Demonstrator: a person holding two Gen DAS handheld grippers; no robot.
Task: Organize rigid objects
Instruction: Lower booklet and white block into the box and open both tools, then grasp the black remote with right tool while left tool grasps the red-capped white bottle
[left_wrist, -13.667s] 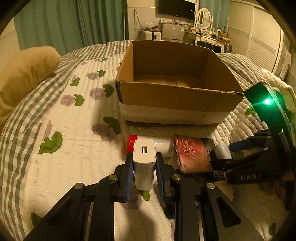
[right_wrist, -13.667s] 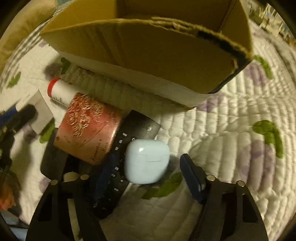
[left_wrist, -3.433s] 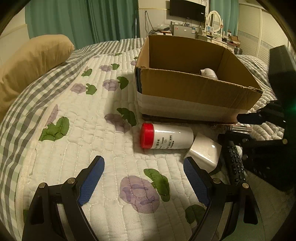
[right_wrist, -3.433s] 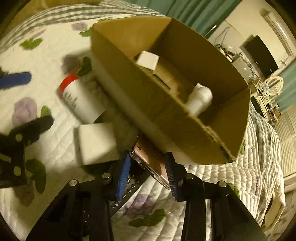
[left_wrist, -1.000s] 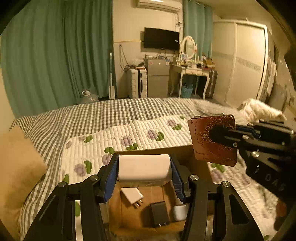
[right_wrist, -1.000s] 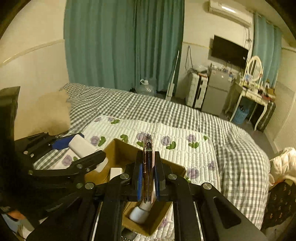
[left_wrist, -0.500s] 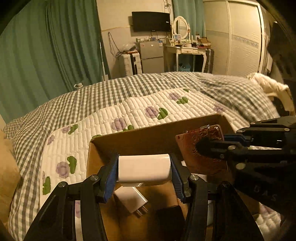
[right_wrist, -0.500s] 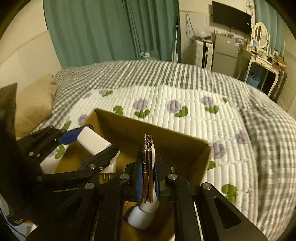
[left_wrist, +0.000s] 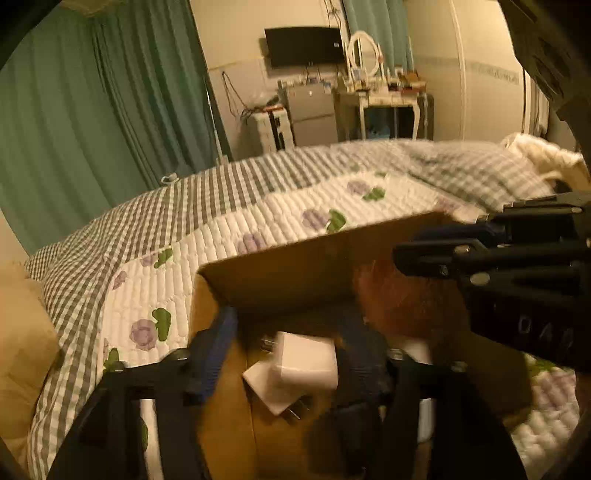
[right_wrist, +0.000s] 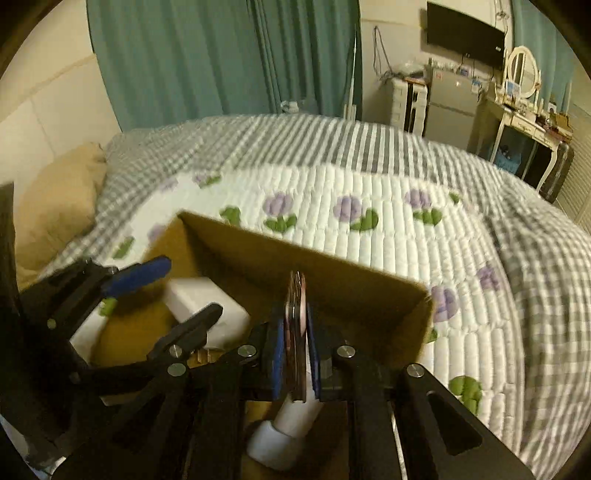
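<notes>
An open cardboard box (left_wrist: 295, 273) stands on the bed. My left gripper (left_wrist: 291, 317) hangs over its inside with the jaws opening. A white charger block (left_wrist: 306, 360) has left the pads and lies blurred on another white plug in the box. My right gripper (right_wrist: 295, 317) is over the box's right part, and its jaws are opening too. The red patterned phone (right_wrist: 295, 332) stands on edge between the right pads. From the left wrist, this phone (left_wrist: 402, 299) is blurred and sits below the right fingertips (left_wrist: 406, 251). A white tube (right_wrist: 284, 435) lies beneath it.
The box sits on a white quilt (right_wrist: 369, 192) with purple flowers and a grey checked border. A tan pillow (left_wrist: 22, 350) lies to the left. Green curtains (right_wrist: 221, 55), a fridge and a dressing table stand beyond the bed.
Both grippers came down from above into the box mouth. The left jaws spread and the white block dropped from them. The phone now sits lower against the right fingers.
</notes>
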